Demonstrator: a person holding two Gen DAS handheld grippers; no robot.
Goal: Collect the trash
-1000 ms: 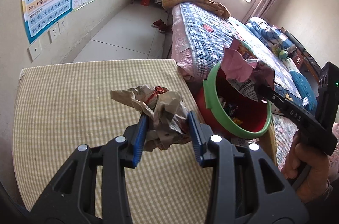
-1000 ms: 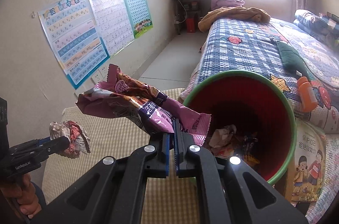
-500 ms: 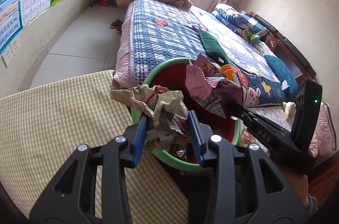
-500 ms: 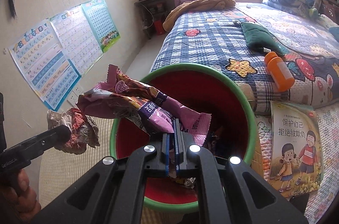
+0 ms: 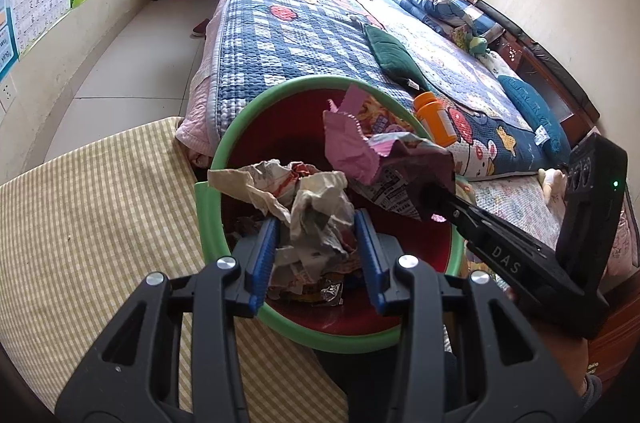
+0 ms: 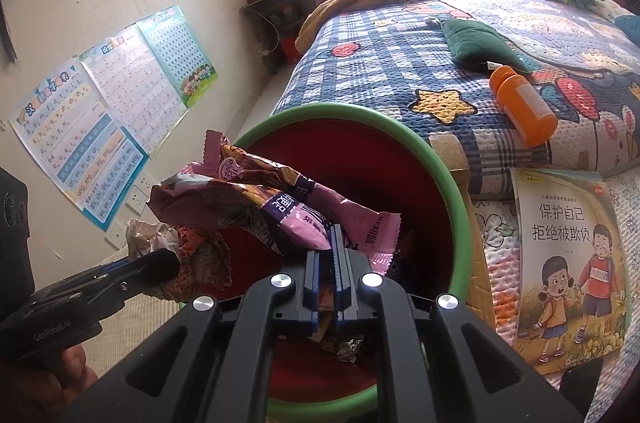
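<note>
Directly below both tongs stands the red bin [image 5: 280, 147] with a green rim, its mouth open beneath them and loose wrappers on its bottom. The left tongs [image 5: 316, 243] grip a crumpled paper wad [image 5: 316, 211] between the blue pads, held over the bin's near edge. Just to their right, the right tongs [image 6: 328, 263] are opening at this moment: a narrow gap shows between the pads, and the pink snack wrapper [image 6: 280, 207] sits in that gap, hanging over the bin. The checked table [image 5: 100, 223] lies left of the left tongs, touching the bin. Beyond the bin is the quilted bed [image 6: 400, 63], with an orange bottle [image 6: 524, 107] lying on it.
</note>
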